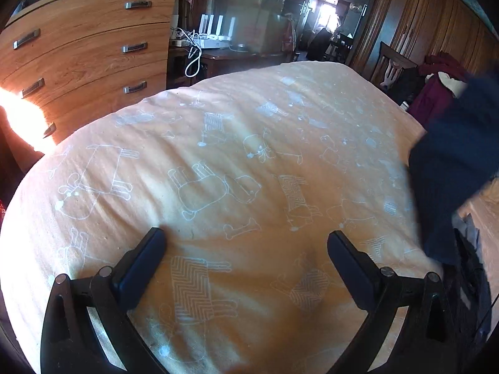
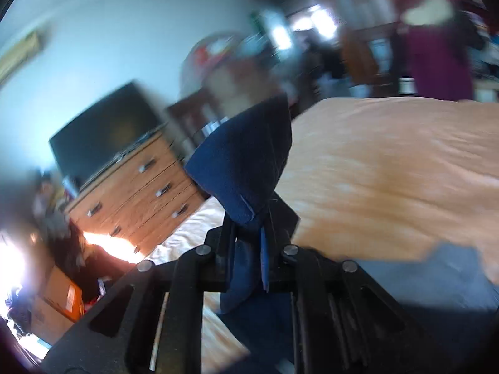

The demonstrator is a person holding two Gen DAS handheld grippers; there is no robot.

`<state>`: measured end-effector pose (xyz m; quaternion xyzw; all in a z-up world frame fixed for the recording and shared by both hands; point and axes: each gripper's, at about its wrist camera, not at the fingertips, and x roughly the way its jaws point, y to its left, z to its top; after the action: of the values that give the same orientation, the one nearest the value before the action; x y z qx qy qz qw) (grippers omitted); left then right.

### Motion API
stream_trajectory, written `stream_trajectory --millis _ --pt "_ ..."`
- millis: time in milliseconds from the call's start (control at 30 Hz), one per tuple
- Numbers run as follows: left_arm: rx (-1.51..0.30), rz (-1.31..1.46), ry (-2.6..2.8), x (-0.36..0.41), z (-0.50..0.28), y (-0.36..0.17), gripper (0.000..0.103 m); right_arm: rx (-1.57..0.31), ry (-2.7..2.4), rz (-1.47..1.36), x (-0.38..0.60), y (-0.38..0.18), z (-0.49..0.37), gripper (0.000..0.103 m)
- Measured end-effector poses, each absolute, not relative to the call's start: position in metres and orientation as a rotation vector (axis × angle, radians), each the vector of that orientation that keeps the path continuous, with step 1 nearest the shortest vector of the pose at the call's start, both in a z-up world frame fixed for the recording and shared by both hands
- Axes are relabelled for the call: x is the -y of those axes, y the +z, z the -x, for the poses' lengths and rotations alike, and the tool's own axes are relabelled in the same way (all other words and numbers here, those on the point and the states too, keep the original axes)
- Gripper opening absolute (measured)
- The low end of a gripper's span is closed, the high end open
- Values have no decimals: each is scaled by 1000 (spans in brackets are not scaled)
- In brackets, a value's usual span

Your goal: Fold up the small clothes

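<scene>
Navy knit cloth [image 2: 246,168], a small garment of a kind not yet readable, pinched in the right tongs [image 2: 249,227], clenched on a bunched edge, with a point of fabric standing up past the tips and the rest trailing down between the arms. Same dark cloth [image 1: 449,168] hanging at the right edge of the left wrist view, lifted above the bed [image 1: 218,162] and touching the orange dog-print cover only near its lower end, if at all. Left tongs [image 1: 246,243] spread wide and grasping nothing, hovering low over bare cover.

Judged as the opening step: fetching one piece and bringing it to the folding spot, no fold begun. Next move likely calls for lowering the garment onto the flat middle of the cover, then catching a second edge with the free tongs to pull it flat; a bunched hold like this risks laying it down twisted.

Hard to make out: right wrist view heavily smeared by motion, so seams, sleeves or a waistband cannot be told, nor how much cloth sits inside the grip. Garment cut off by the frame edge in the left view. Grey patch [image 2: 436,280] near the lower right of the right view possibly another piece of clothing, unclear. Chest of drawers [image 1: 87,46] beside the bed, partly washed out by glare.
</scene>
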<state>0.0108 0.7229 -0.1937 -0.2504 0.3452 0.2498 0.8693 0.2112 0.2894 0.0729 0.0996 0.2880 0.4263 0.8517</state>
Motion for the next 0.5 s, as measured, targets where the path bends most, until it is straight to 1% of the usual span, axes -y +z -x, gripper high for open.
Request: stream_trajectory --millis 67,133,200,267,367,467,500 --pt "-712 590 483 -725 -8 -187 103 -623 801 -272 -210 51 -204 12" --pt "-707 661 439 -721 -8 -180 103 -664 714 -350 -151 18 -204 12" --pt "-715 645 413 -704 -14 -168 103 -719 632 -430 -95 -30 -210 12" --pt "-710 565 394 -676 -23 -151 103 -789 573 -506 -57 -77 -215 12" --pt "-726 453 321 -624 -47 -129 103 -847 531 -616 -21 -125 -209 13" --pt "-742 404 266 -586 -66 -117 103 -861 557 -686 -10 -146 -208 14" --pt "-749 389 244 -575 -75 -114 103 -860 568 -694 -9 -148 -209 17"
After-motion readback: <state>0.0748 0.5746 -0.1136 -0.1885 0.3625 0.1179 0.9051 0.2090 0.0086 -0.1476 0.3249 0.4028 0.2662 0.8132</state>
